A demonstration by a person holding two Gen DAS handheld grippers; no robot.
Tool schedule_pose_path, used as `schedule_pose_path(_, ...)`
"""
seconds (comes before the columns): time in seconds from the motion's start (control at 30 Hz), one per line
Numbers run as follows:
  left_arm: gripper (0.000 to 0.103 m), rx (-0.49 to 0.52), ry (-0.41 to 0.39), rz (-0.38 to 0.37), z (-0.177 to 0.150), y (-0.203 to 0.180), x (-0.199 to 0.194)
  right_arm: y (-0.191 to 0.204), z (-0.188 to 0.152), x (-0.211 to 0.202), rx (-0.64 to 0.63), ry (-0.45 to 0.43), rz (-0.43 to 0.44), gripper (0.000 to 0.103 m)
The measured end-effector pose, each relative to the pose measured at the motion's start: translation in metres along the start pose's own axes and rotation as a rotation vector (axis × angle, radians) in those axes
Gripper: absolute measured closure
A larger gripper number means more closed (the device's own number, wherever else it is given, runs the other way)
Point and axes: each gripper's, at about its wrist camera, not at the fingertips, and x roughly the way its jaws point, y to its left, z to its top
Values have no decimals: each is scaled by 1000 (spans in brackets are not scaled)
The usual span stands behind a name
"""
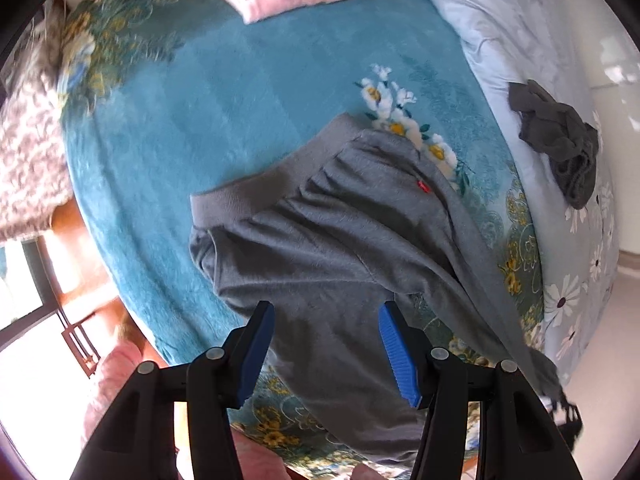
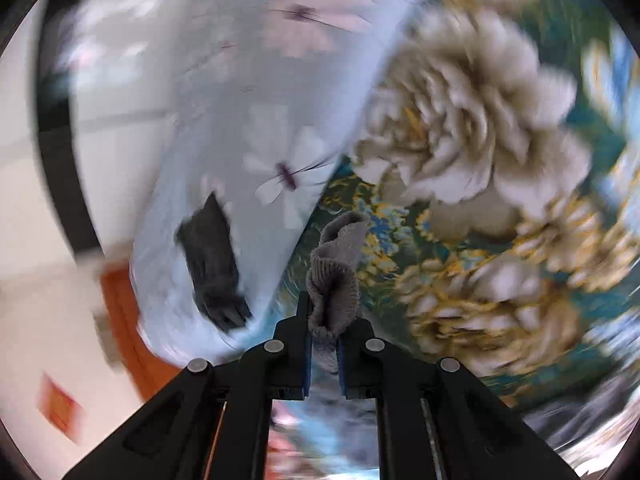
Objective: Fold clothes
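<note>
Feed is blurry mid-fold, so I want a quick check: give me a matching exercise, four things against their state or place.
Things:
1. left gripper
2. right gripper
3. grey sweatpants
4. pink clothes

States:
A. folded at the far end of the bed
B. shut on a grey ribbed cuff
C. open above grey fabric
D. spread on the teal blanket

Pairs: 1-C, 2-B, 3-D, 4-A

Bright daylight, window glare at left, heavy motion blur right view, fisheye-warped edges
</note>
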Motion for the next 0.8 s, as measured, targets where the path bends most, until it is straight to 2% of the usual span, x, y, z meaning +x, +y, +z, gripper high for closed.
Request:
schedule_pose_path(0.13, 44, -3, 10, 6, 1, 3, 3, 9, 45, 56, 125, 38, -20, 89)
schedule_pose_path(0.17, 44, -6, 9, 6, 2, 4, 3, 11, 54, 68, 156, 43, -13, 83)
schedule_pose_path(0.2, 44, -8, 9, 6, 3, 5, 3, 13, 56, 73, 191, 32, 39, 70)
schedule_pose_path(0.27, 44, -13, 8, 6, 5, 7, 3, 23, 59, 81, 222, 29, 254, 56)
schedule_pose_path(0.3, 44, -15, 7, 6, 6, 9, 3, 30, 58, 80, 179, 33, 331, 52)
schedule_pose_path(0.37, 44, -32, 12, 16, 8, 16, 7, 43, 56, 68, 29, 11, 384, 48)
schedule_pose_path(0.43, 44, -54, 26, 30, 8, 25, 13, 39, 53, 55, -87, -60, 287, 48)
schedule_pose_path(0.5, 44, -72, 43, 44, 7, 32, 20, 18, 47, 51, -159, -107, 83, 48)
schedule_pose_path(0.57, 44, -82, 59, 56, 5, 38, 27, -12, 39, 71, -165, -44, -87, 48)
schedule_pose_path(0.6, 44, -86, 65, 61, 4, 39, 30, -27, 36, 82, -145, -13, -123, 48)
schedule_pose_path(0.7, 44, -83, 75, 66, 4, 36, 31, -66, 26, 107, -21, -6, -98, 49)
schedule_pose_path(0.77, 44, -62, 69, 61, 5, 31, 27, -78, 25, 113, 60, -41, -16, 51)
schedule_pose_path(0.8, 44, -52, 64, 61, 7, 29, 25, -78, 25, 114, 59, -56, -23, 60)
